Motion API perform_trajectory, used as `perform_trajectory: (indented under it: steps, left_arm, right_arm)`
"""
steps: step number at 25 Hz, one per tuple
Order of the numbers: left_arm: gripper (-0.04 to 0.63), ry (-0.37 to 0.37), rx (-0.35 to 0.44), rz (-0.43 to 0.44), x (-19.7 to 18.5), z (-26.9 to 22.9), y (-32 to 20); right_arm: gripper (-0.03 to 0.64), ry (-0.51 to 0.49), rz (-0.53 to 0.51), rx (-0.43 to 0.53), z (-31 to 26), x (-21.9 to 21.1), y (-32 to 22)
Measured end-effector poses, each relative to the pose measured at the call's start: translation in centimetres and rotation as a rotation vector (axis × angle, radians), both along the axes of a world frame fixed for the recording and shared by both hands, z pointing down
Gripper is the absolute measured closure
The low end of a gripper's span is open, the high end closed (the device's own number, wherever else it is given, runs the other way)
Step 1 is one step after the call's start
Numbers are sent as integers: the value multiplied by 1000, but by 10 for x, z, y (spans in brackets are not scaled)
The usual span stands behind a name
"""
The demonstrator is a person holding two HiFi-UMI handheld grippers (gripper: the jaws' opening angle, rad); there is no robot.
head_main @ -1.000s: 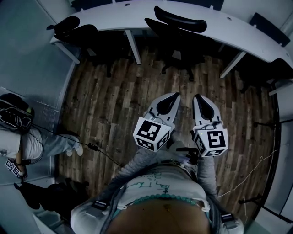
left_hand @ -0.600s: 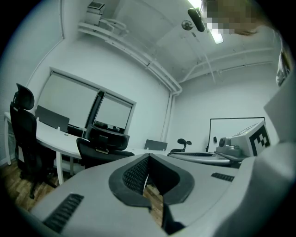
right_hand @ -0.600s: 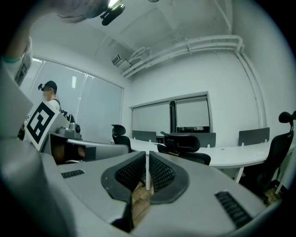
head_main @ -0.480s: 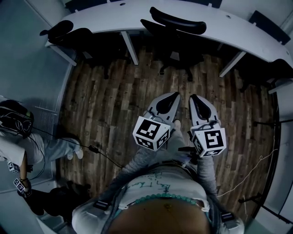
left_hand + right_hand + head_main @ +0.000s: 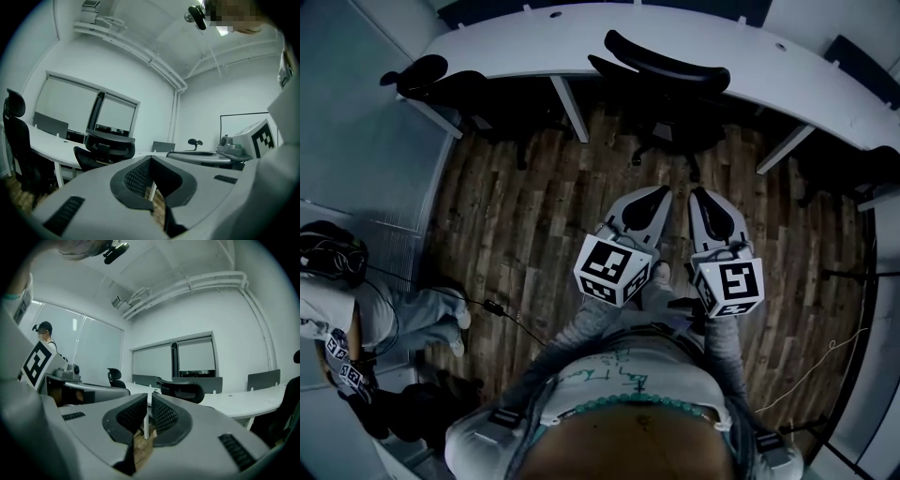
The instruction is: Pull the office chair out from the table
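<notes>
In the head view the office chair (image 5: pixel 667 64) sits at the top centre of the frame. It is pushed in against the long curved white table (image 5: pixel 520 39), with its black backrest lying over the table's near edge and its wheeled base (image 5: pixel 667 141) on the wooden floor (image 5: pixel 520 202) just below. The same chair appears in the middle distance of the left gripper view (image 5: pixel 107 149) and of the right gripper view (image 5: pixel 182 391), in both cases well apart from the jaws.

Both grippers are held side by side in the centre of the head view, pointing up the frame toward the chair but short of it. The left gripper (image 5: pixel 660 195) has its jaws pressed fully together with nothing between them, as its own view (image 5: pixel 151 159) shows. The right gripper (image 5: pixel 697 193) is likewise closed and empty; its own view (image 5: pixel 148 398) shows only a thin slit between the ribbed pads.

A second black chair (image 5: pixel 441 77) stands at the table's end in the upper left. A dark shape under the table at the right edge (image 5: pixel 853 167) may be another chair, though it is too dim to be sure. A person (image 5: pixel 342 309) stands at the left edge, and a thin cable (image 5: pixel 502 311) runs across the floor from there.
</notes>
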State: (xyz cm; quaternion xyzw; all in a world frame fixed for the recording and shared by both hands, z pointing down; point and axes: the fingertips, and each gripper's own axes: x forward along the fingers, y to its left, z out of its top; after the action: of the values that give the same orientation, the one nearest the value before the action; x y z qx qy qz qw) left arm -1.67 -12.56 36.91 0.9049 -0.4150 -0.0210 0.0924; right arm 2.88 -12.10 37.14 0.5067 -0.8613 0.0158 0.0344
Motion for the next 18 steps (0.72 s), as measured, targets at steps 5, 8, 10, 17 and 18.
perform_trajectory:
  steps: [5, 8, 10, 17, 18]
  left_arm:
    - [584, 0, -17, -34, 6, -3, -39]
    - [584, 4, -18, -57, 6, -5, -58]
    - [584, 3, -15, -75, 8, -7, -69]
    - [584, 10, -6, -116, 26, -9, -104]
    - [584, 13, -8, -122, 25, -8, -111]
  right_arm:
    - [595, -3, -48, -18, -1, 2, -39]
    - [595, -5, -75, -15, -3, 3, -59]
    - [595, -4, -93, -5, -6, 5, -69]
    - [595, -13, -119, 4, -10, 26, -103]
    - [595, -12, -128, 0, -10, 25, -111]
